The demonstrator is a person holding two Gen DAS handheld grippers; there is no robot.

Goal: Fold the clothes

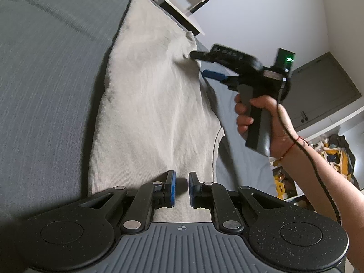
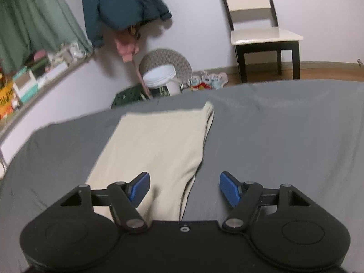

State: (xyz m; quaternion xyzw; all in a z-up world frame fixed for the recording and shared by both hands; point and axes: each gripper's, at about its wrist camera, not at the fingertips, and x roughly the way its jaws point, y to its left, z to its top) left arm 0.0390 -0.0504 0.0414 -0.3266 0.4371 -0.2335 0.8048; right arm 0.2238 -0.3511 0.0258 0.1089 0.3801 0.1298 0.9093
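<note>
A long beige garment [image 1: 150, 104] lies folded in a narrow strip on the grey bed sheet [image 1: 45, 91]. My left gripper [image 1: 181, 190] is at its near end, jaws almost together with the cloth between the blue pads. At the far corner hovers my right gripper [image 1: 202, 64], held by a hand [image 1: 270, 125], jaws apart and holding nothing. In the right wrist view the same beige garment [image 2: 159, 145] stretches away over the grey sheet [image 2: 284, 141]. There the right gripper [image 2: 185, 190] stands open above the garment's right edge, pads clear of the cloth.
A white-seated chair [image 2: 261, 34] stands past the bed's far edge. A teal jacket [image 2: 120, 2] and green curtain [image 2: 34, 18] hang on the wall. Floor clutter [image 2: 168, 75] sits below. A grey cabinet [image 1: 325, 91] and a cluttered shelf [image 1: 336, 154] are on the right.
</note>
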